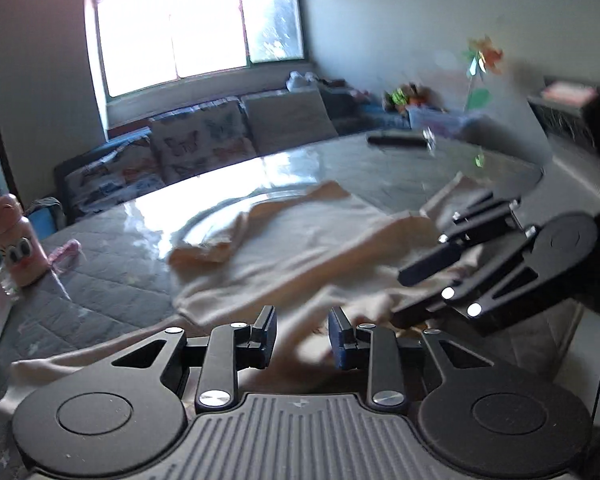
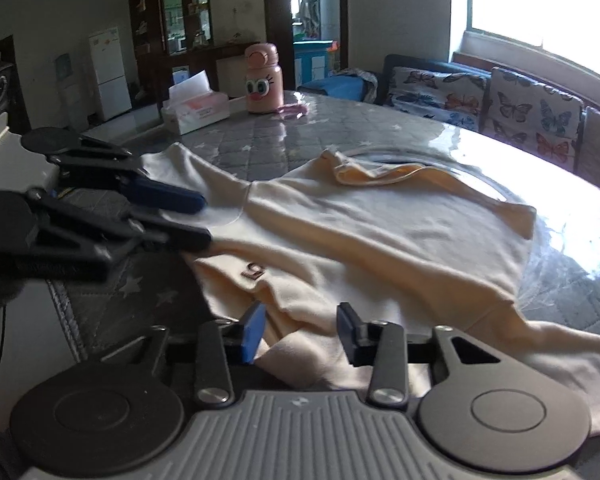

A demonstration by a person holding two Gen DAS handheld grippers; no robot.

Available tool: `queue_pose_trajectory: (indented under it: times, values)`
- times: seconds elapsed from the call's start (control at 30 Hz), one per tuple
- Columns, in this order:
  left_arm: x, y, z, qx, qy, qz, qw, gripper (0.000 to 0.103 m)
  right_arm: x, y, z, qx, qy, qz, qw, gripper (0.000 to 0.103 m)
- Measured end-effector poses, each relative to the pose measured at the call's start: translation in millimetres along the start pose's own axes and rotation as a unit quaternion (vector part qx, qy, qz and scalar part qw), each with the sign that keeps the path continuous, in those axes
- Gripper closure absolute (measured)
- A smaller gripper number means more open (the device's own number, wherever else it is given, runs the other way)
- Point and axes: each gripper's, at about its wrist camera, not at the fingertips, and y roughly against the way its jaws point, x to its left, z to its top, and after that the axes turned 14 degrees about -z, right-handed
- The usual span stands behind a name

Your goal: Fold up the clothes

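Setting-up step of the fold, I reckon: cream cotton garment lies rumpled across the grey quilted tabletop. Right hand-held gripper tilts down at the near hem, jaws part-spread with cloth between, pads not visibly pinching. Left hand-held gripper angles low over the garment's left edge, part-spread, empty; next both need hem grips.

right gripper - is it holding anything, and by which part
It cannot be told. A bunched near edge of the cream garment lies between the fingers of the right gripper, but the pads are not clearly pressing on it.
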Motion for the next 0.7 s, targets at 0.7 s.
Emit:
queue_pose_trajectory:
  times: [0.7]
  values:
    - [-19.4,1.5,-11.8,-0.008,-0.023,-0.017,0.9996,0.100,-1.0,38.9,-13.2,-0.033,-0.012,-0.008,0.999,0.101]
